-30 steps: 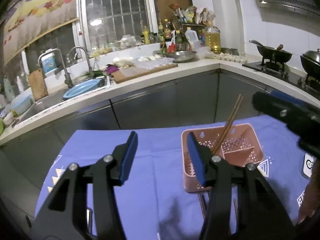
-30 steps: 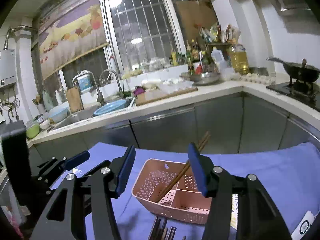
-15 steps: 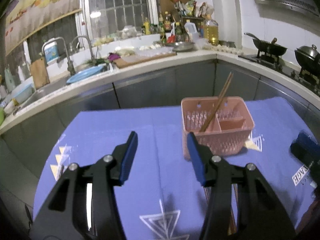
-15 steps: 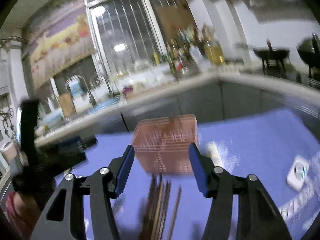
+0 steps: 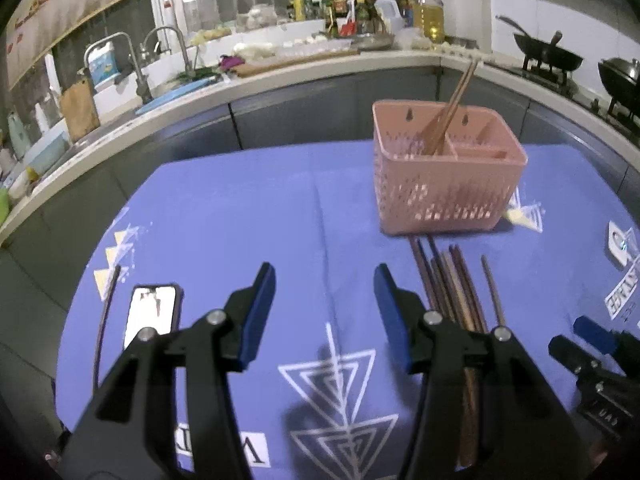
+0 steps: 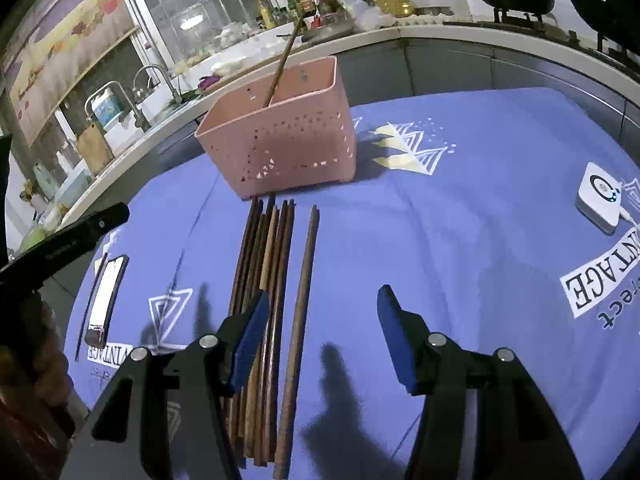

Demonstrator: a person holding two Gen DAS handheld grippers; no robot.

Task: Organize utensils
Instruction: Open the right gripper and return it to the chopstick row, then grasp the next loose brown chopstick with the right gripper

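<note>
The pink basket (image 5: 444, 184) stands on the blue cloth (image 5: 248, 216) and serves as the landmark. 2 chopsticks (image 5: 454, 108) lean upright in its left compartment, tips rising above the rim. Just in front of the basket, a bundle of brown chopsticks (image 6: 264, 280) lies flat on the cloth, ends nearly touching the basket's base. 1 loose chopstick (image 6: 302, 308) lies just right of the bundle, parallel to it.

The right gripper (image 6: 320, 320) hovers in front of the basket, above the near ends of the chopsticks, jaws spread wide and holding nothing; its left finger overlaps the bundle in view, and the loose chopstick runs between the fingers. The left gripper (image 5: 324, 308) is left of the bundle, also wide open and empty, over bare cloth.

Far left of the basket lies a phone (image 5: 152, 312), with a thin dark stick (image 5: 105, 312) beside it. Right of the basket sits a small white device (image 6: 600, 196). Behind the basket runs a counter (image 5: 280, 76) with a sink.
</note>
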